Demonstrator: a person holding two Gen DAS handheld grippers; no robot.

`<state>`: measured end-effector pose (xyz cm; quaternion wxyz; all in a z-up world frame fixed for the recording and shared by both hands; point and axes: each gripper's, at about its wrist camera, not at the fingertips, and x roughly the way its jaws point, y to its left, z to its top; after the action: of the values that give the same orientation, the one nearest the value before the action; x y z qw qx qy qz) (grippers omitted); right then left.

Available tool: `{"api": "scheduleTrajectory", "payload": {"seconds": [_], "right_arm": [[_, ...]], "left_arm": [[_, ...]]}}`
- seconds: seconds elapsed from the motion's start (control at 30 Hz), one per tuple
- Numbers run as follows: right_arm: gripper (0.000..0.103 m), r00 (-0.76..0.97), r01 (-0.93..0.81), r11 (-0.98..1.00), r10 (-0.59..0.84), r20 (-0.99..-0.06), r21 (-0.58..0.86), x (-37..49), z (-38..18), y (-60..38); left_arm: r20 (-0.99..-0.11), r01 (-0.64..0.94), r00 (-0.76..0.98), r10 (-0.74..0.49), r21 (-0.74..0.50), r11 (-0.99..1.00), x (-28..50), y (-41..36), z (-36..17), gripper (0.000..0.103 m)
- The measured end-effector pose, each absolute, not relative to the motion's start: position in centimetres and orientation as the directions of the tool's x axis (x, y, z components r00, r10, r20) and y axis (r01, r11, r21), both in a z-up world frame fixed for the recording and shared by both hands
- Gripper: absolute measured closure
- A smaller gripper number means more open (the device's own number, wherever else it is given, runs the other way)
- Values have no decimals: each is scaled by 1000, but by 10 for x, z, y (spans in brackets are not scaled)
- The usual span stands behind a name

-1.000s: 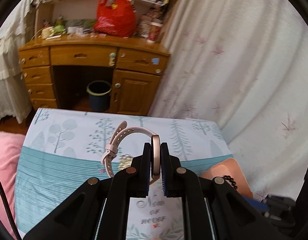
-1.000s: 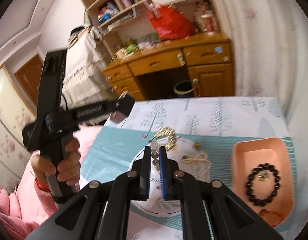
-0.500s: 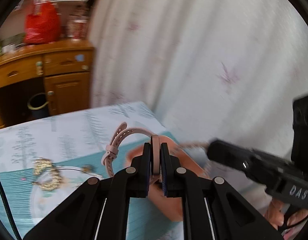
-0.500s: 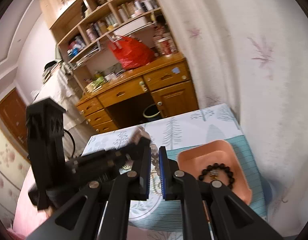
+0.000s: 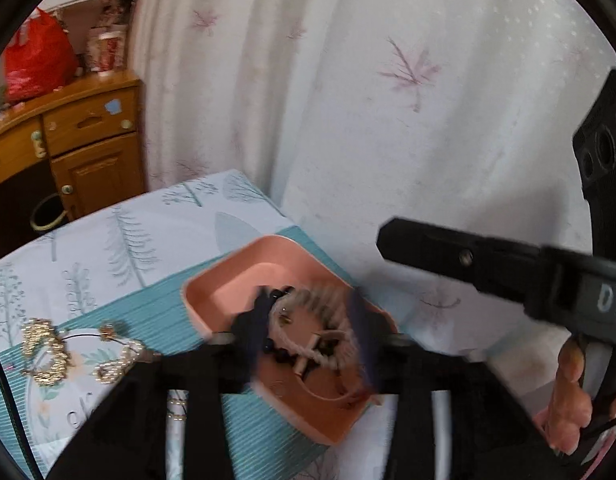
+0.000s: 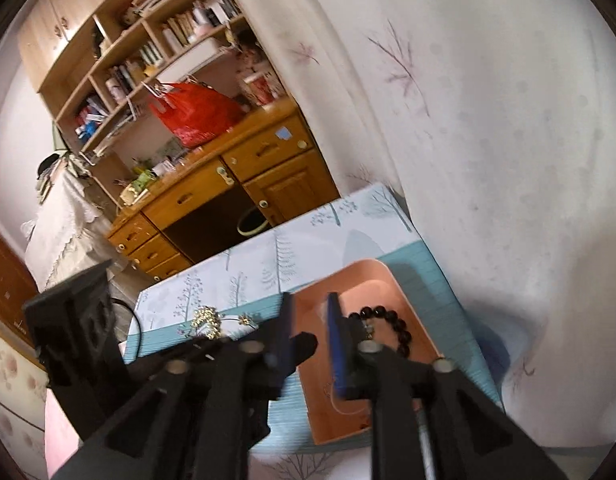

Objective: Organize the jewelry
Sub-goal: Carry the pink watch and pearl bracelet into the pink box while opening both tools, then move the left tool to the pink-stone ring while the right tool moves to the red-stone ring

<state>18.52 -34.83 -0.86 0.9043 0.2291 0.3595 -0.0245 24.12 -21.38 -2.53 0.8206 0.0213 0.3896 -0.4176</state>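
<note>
A pink tray (image 5: 223,284) (image 6: 368,280) lies on the patterned tablecloth near the curtain. My left gripper (image 5: 308,336) is open right over it, jaws wide apart. A pale watch (image 5: 303,320) lies in the tray between them, on a black bead bracelet (image 6: 392,322). My right gripper (image 6: 311,332) is open and empty above the tray's left rim; its body shows in the left wrist view (image 5: 488,260). Gold jewelry (image 5: 47,350) (image 6: 207,320) lies on the cloth left of the tray.
A white curtain (image 5: 388,100) hangs close behind the tray. A wooden desk (image 6: 235,172) with a red bag (image 6: 195,114) stands beyond the table's far edge. The table's right edge runs just past the tray.
Both grippers swung right to the tray and opened. The left one let go of the watch, which now lies in the tray. The right one let go of its bead string.
</note>
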Motion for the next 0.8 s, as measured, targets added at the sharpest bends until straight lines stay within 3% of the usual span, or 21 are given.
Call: {"api": "scheduleTrajectory", "payload": {"seconds": [0.03,0.1,0.17,0.23,0.4,0.53,0.8], "right_arm": [[62,739,210,893,121,-663,398,185,-9,-348],[59,739,204,892,130,-661,403,187,-10,-346],[58,739,195,894,137,-660,404,188,-9,-343],[53,740,183,898,141,-658,399,190,-8,-337],[43,748,131,910,170,-642,394,197,-2,-321],[42,743,99,919,187,-643,381,207,-2,-304],[40,733,-18,921,277,-621,390,223,-2,-258]], "left_arm": [[-653,694,367,-662,-282,663,242,-209,-23,43],[-650,675,408,-641,-259,691,245,-200,-16,42],[-647,645,443,-621,-251,722,249,-187,-9,37],[-641,602,477,-601,-260,755,257,-169,-3,25],[-650,486,583,-487,-202,850,266,-120,5,16],[-682,395,605,-411,-191,899,267,-74,4,7],[-746,302,596,-297,-135,944,254,-7,-22,6]]}}
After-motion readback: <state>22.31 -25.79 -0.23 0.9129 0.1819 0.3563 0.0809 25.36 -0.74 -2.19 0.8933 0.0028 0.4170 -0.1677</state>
